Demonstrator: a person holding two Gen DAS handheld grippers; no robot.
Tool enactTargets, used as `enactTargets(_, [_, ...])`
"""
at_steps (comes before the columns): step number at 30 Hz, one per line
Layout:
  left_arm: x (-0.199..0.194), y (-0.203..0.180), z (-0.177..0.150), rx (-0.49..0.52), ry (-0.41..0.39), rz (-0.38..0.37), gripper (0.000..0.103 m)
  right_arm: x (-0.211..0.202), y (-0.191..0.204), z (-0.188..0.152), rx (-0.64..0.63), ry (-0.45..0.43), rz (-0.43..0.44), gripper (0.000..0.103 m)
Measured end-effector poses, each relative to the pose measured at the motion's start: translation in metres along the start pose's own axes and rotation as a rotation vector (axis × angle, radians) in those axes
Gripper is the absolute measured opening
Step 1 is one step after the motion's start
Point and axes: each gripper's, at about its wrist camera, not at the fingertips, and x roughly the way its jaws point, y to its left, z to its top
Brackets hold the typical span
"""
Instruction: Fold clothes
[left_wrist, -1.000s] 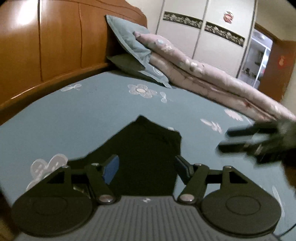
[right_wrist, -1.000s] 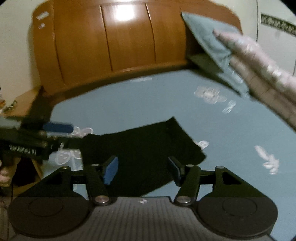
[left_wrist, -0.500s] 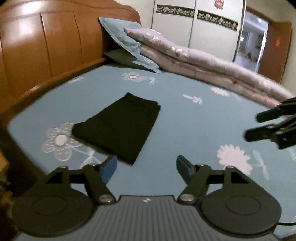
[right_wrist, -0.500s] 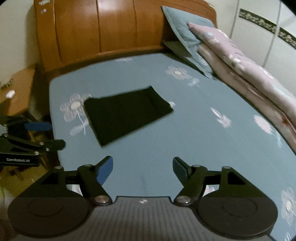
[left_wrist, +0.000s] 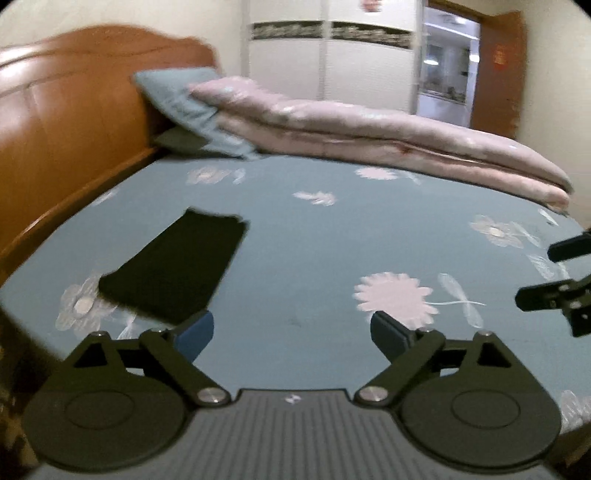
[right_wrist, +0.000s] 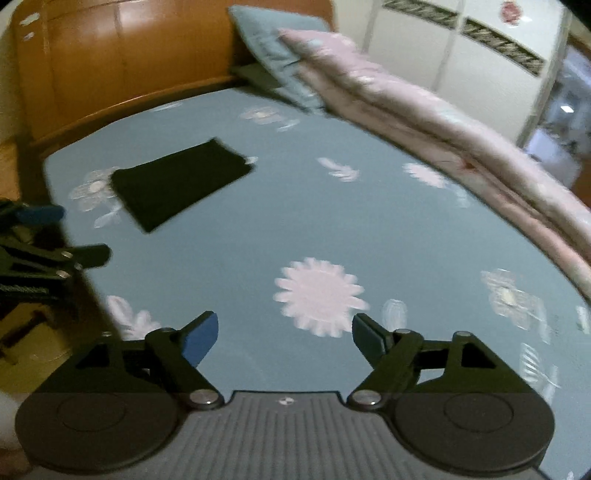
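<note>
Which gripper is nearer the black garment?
Left. The left gripper sits just short of the black garment, jaws opening, empty. The right gripper is farther off, also opening, empty.

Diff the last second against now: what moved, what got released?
Both grippers backed away from the folded black garment: a second ago it lay right at their fingers, now it sits well clear. The left hand-held gripper and right hand-held gripper hold nothing, jaws opening wider over bare blue bedsheet. Unchanged: the garment stays folded in place near the headboard; pillow and pink quilt untouched.
</note>
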Motion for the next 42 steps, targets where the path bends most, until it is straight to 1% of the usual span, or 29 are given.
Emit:
enactTargets(1, [-0.003,-0.007,0.002,0.017,-0.006,-0.018,0.094,-0.005,-0.006,-0.006,0.010,-0.007,-0.028,0.084])
enactTargets(4, [-0.013,-0.027,0.006,0.037,-0.030,-0.015,0.096,-0.013,-0.026,-0.026,0.060,-0.001,-0.077,0.085])
enactTargets(6, [-0.017,-0.042,0.010,0.044,-0.031,-0.004,0.096,-0.021,-0.041,-0.043,0.099,0.011,-0.084,0.085])
enactTargets(9, [-0.023,-0.064,0.016,0.052,-0.036,0.012,0.096,-0.037,-0.059,-0.063,0.134,0.002,-0.090,0.085])
enactTargets(12, [-0.025,-0.092,0.025,0.061,-0.007,0.010,0.096,-0.054,-0.079,-0.083,0.185,-0.015,-0.097,0.085])
enactTargets(14, [-0.027,-0.112,0.029,0.089,0.003,-0.020,0.096,-0.066,-0.094,-0.096,0.227,-0.034,-0.101,0.090])
enactTargets(15, [-0.027,-0.122,0.031,0.103,0.008,-0.038,0.096,-0.071,-0.100,-0.102,0.242,-0.043,-0.109,0.094])
enactTargets(17, [-0.026,-0.141,0.032,0.117,0.015,-0.077,0.100,-0.080,-0.112,-0.115,0.272,-0.059,-0.125,0.095])
enactTargets(19, [-0.022,-0.157,0.032,0.127,0.023,-0.101,0.100,-0.080,-0.124,-0.125,0.298,-0.049,-0.133,0.095])
enactTargets(22, [-0.010,-0.182,0.034,0.148,0.041,-0.117,0.100,-0.076,-0.140,-0.138,0.331,-0.032,-0.140,0.096])
enactTargets(27, [0.010,-0.216,0.037,0.183,0.056,-0.106,0.100,-0.066,-0.166,-0.156,0.395,-0.003,-0.148,0.096])
enactTargets(33, [0.028,-0.238,0.040,0.161,0.126,-0.134,0.100,-0.056,-0.188,-0.172,0.455,0.020,-0.160,0.099])
enactTargets(42, [0.042,-0.243,0.037,0.157,0.218,-0.114,0.100,-0.046,-0.206,-0.176,0.528,0.024,-0.149,0.102])
